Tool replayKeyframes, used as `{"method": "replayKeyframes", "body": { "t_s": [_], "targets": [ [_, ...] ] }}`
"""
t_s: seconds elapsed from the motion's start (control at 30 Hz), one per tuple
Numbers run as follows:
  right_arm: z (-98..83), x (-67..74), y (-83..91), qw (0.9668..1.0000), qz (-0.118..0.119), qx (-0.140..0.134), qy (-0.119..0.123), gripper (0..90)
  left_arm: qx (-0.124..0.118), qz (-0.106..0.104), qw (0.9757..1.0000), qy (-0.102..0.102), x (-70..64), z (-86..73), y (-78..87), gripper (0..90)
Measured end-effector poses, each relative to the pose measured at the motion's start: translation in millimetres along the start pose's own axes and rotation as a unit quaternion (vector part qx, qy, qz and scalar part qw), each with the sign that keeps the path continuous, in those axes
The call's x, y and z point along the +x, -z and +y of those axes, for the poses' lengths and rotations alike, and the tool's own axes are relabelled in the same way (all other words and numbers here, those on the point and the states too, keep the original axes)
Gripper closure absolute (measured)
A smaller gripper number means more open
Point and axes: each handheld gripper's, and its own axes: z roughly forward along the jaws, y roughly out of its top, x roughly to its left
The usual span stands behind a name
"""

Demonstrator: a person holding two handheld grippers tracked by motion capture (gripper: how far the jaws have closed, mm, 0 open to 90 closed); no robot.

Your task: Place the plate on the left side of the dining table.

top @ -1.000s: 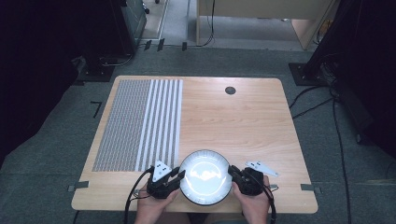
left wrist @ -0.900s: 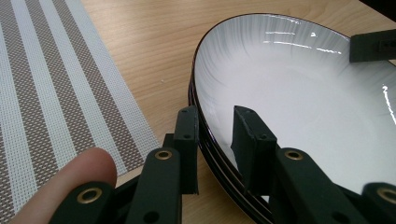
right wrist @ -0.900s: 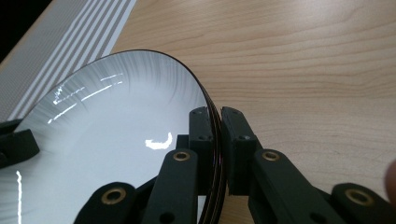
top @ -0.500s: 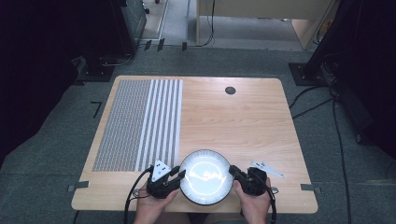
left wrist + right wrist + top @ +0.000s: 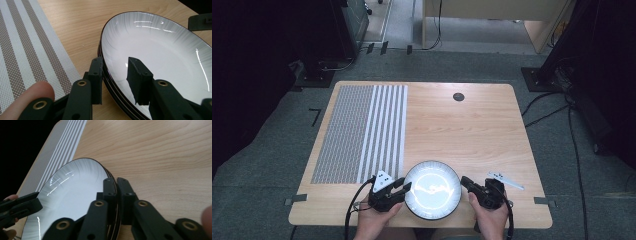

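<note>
A white plate with a thin black rim (image 5: 432, 190) lies at the table's near edge; in the left gripper view more dark rims show under the plate (image 5: 162, 57), like a stack. My left gripper (image 5: 404, 189) is at its left rim. It stands open (image 5: 116, 80), one jaw outside the rim and one over the white face. At the plate's right rim is my right gripper (image 5: 464, 182), shut (image 5: 117, 192) on the plate's (image 5: 72, 195) rim edge. A hand holds each gripper.
A grey and white striped placemat (image 5: 362, 132) covers the table's left part. A small black round disc (image 5: 458, 96) sits at the far middle. Bare wood (image 5: 472, 135) lies beyond the plate. Cables run over the floor at the right.
</note>
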Motion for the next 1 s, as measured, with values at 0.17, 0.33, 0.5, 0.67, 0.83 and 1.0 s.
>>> {"method": "replayKeyframes", "body": {
  "t_s": [0.17, 0.33, 0.5, 0.67, 0.83, 1.0],
  "targets": [
    [-2.9, -0.8, -3.1, 0.9998, 0.010, 0.011, -0.008, 85.5, 0.009, 0.013, 0.9999, -0.004, -1.6, -1.9, -3.1, 68.7],
    [-1.2, -1.0, -1.4, 0.9996, 0.015, 0.016, -0.021, 85.1, 0.006, 0.032, 0.9994, -0.010, -5.8, -3.4, -4.7, 71.2],
    [-1.5, 3.9, -0.9, 0.9998, 0.011, 0.013, -0.011, 80.5, -0.006, 0.049, 0.9987, -0.014, -10.3, -4.4, -5.0, 74.1],
    [-3.3, 10.2, -6.1, 1.0000, -0.006, 0.002, 0.002, 75.8, -0.012, 0.049, 0.9987, -0.011, -10.1, -5.8, -5.4, 74.5],
    [-7.3, 19.1, -11.5, 0.9990, -0.028, -0.008, 0.034, 77.0, -0.022, 0.054, 0.9983, -0.004, -11.1, -6.8, -6.5, 74.5],
    [-9.1, 26.5, -13.5, 0.9945, -0.074, -0.014, 0.072, 86.9, -0.020, 0.055, 0.9983, 0.000, -11.1, -6.0, -6.4, 74.7]
  ]
}}
